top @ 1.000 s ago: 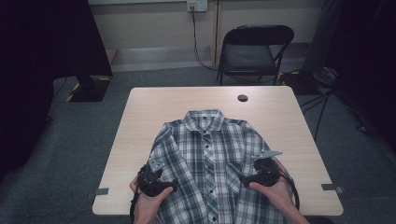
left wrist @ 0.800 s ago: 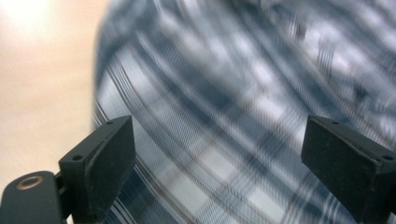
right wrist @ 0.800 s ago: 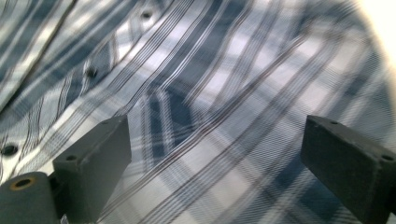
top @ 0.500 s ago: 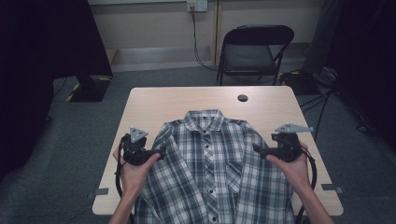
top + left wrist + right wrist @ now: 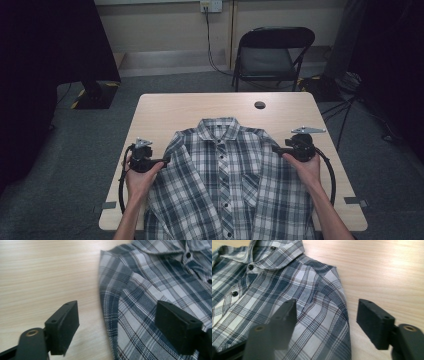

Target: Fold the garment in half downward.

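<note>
Plaid shirt (image 5: pixel 227 185) lies lengthwise on the tabletop (image 5: pixel 165 112), collar away from the person; both grippers' fingers (image 5: pixel 63 326) (image 5: pixel 372 323) spread, empty.

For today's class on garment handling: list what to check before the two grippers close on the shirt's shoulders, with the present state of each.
1. Left gripper jaws wide open: ok.
2. Right gripper jaws wide open: ok.
3. Each gripper straddles a shoulder edge of the plaid shirt: ok.
4. Shirt lies front up, buttoned: ok.
5. Jaws touching the cloth: cannot tell.
6. Hem on the table: not ok, it hangs over the near edge.
</note>
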